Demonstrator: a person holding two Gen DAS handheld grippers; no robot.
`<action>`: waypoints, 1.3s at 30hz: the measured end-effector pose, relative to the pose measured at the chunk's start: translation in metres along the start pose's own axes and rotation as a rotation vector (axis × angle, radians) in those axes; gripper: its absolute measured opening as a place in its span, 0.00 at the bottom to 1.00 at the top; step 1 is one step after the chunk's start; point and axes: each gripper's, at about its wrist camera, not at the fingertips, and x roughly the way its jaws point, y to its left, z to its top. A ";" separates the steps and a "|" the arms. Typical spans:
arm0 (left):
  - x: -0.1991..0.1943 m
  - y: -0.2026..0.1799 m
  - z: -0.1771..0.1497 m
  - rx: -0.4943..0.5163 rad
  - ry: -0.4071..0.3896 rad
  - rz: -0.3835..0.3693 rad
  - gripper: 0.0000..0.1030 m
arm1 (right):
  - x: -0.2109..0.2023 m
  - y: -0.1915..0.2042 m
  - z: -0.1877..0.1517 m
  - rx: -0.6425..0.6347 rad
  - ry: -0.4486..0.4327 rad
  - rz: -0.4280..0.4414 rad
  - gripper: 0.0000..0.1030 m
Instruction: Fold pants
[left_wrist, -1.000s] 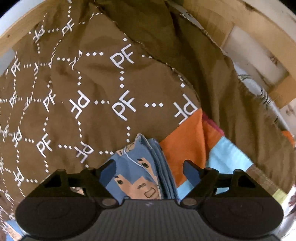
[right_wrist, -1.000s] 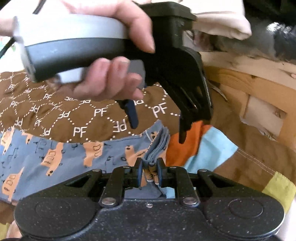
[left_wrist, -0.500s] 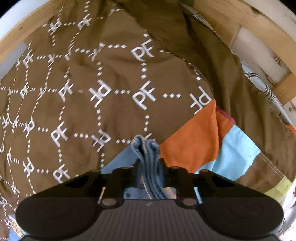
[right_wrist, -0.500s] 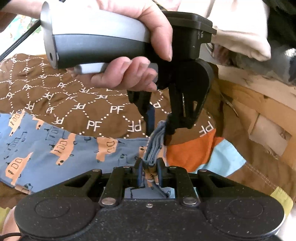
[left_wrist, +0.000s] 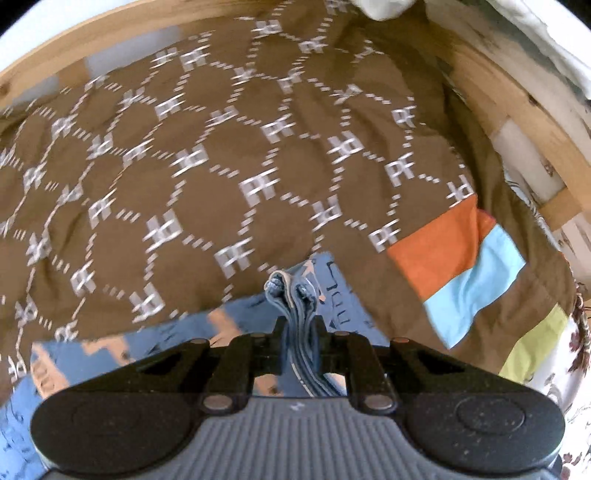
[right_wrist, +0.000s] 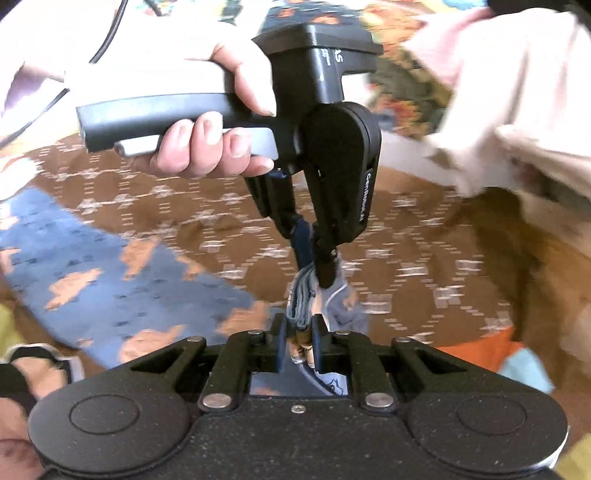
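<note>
Pinching bunched pants (left_wrist: 295, 314), left claw (left_wrist: 300, 332) just closed, right claw (right_wrist: 299, 334) clamped likewise.

Both claws clamped

My left claw (left_wrist: 298, 325) has just been closing onto bunched cloth; my right claw (right_wrist: 298, 332) grips too, my left hand (right_wrist: 218, 122) squeezing its handle.
</note>
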 end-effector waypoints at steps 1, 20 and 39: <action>-0.001 0.009 -0.008 -0.012 -0.007 -0.003 0.14 | 0.002 0.007 0.000 -0.012 0.009 0.027 0.14; 0.028 0.103 -0.079 -0.088 -0.032 -0.030 0.33 | 0.053 0.079 -0.010 -0.092 0.180 0.227 0.15; 0.033 0.111 -0.083 -0.196 -0.024 -0.038 0.43 | 0.053 0.068 -0.010 -0.040 0.166 0.194 0.14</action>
